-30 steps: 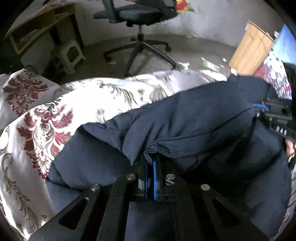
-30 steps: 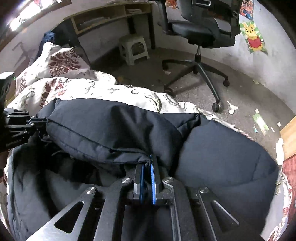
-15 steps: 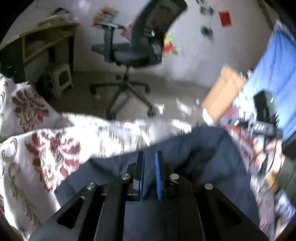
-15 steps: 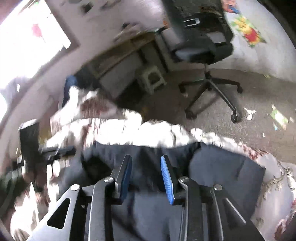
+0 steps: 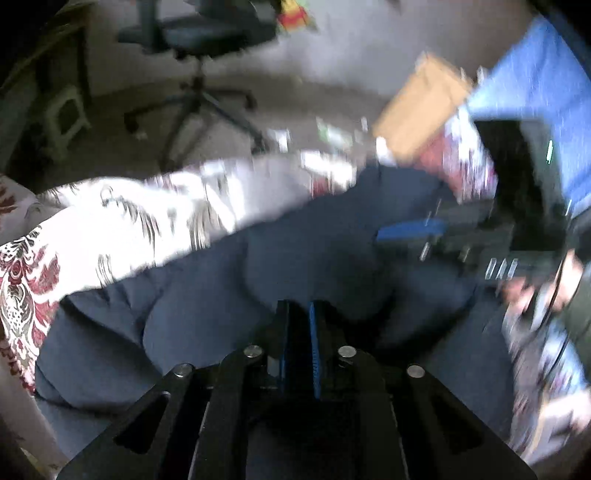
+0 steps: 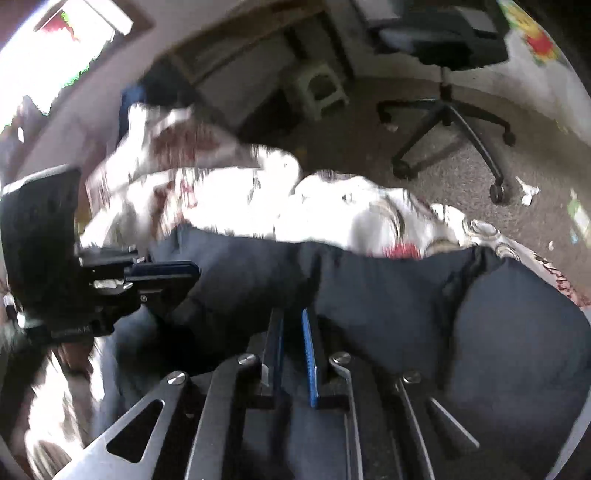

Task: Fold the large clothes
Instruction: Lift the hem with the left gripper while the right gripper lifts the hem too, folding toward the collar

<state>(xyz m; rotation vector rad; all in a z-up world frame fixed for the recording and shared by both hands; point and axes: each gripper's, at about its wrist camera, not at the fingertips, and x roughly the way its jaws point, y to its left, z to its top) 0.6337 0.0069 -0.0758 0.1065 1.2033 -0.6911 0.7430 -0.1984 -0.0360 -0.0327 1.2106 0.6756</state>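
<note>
progress: coat (image 5: pixel 207 295) lies on the bed cover (image 5: pixel 122 218), bunched with a fold across it, more folds likely left | left gripper (image 5: pixel 298 325) low over coat, jaws slightly apart, empty | right gripper (image 6: pixel 291 332) likewise, narrow gap, nothing held, pointing across coat

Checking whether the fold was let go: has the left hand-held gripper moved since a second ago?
Yes. The left hand-held gripper has released the dark jacket and pulled back toward the person, away from the office chair.
</note>
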